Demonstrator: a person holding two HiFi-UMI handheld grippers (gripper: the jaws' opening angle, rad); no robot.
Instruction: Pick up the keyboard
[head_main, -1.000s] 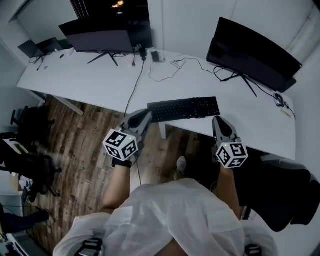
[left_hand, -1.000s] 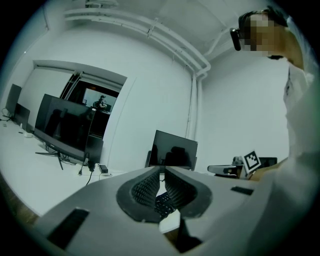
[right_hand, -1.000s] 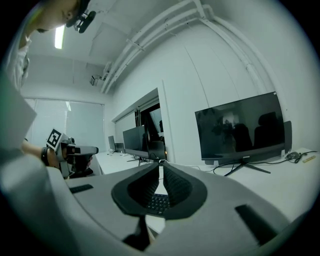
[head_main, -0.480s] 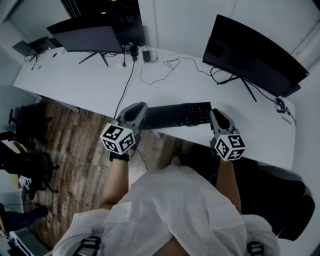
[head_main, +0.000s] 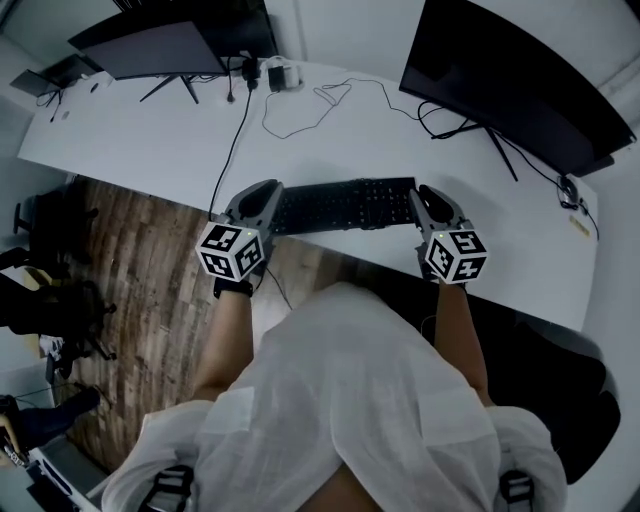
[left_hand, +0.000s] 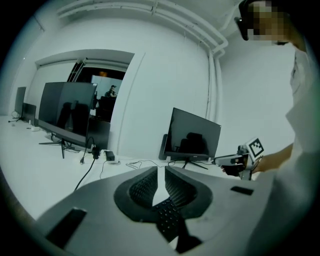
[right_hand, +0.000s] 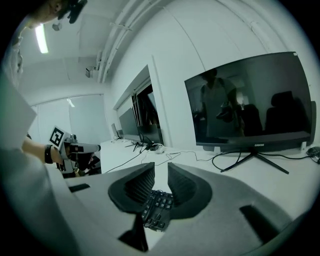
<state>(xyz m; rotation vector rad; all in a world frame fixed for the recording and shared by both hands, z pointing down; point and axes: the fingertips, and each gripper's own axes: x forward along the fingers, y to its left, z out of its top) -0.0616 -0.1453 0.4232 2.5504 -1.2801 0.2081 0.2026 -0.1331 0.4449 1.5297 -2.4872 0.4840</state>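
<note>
My left gripper pressed together by the flat black keyboard's left end, centre frame, right gripper by its right end, jaws just been opening slightly, nothing between them.

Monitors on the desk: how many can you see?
2. One monitor at the back left, another back right; a small dark screen at far left may be a third.

Left gripper: jaws drawn together, black keyboard end visible beneath. White desk: dark monitor ahead, wider monitor left, trailing cables. Right gripper far right.
</note>
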